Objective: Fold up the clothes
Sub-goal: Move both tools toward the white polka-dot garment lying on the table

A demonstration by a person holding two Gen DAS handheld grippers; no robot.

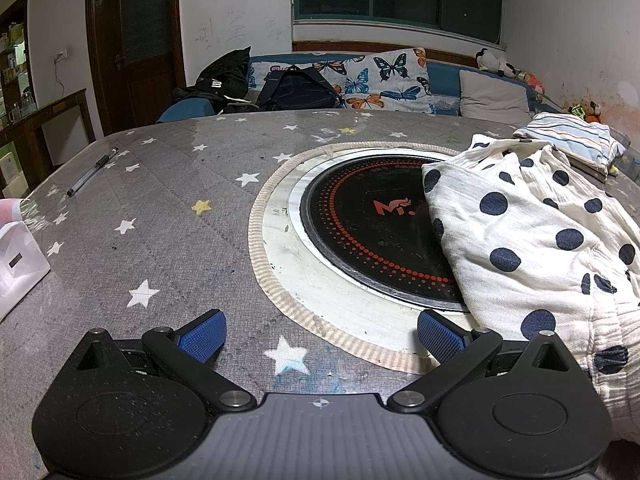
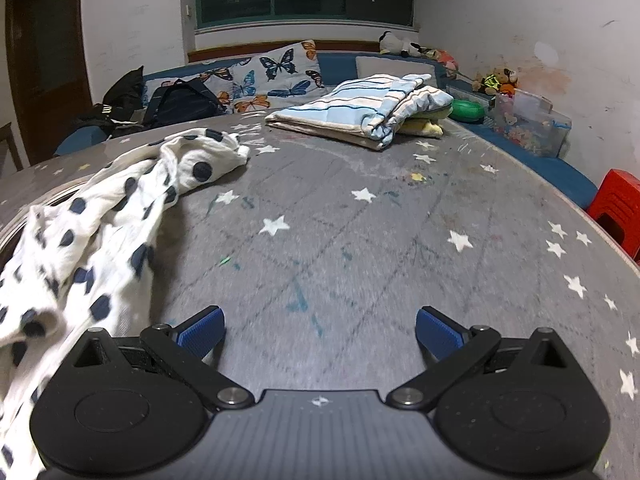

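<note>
A crumpled white garment with dark blue dots (image 1: 532, 240) is seen lying on a grey, star-printed table cover (image 1: 168, 208), partly draped over a round black hotplate (image 1: 372, 236) set into the table. The left gripper (image 1: 320, 336) is held above the cover with its blue pads spread wide and nothing between them. The right gripper (image 2: 318, 330) is likewise held wide open and empty, just beside the garment. A folded striped cloth (image 2: 360, 108) is stacked at the far edge.

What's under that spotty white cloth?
The polka-dot cloth covers the right part of a round black cooktop set into the star-patterned table. Whatever else lies beneath is hidden.
</note>
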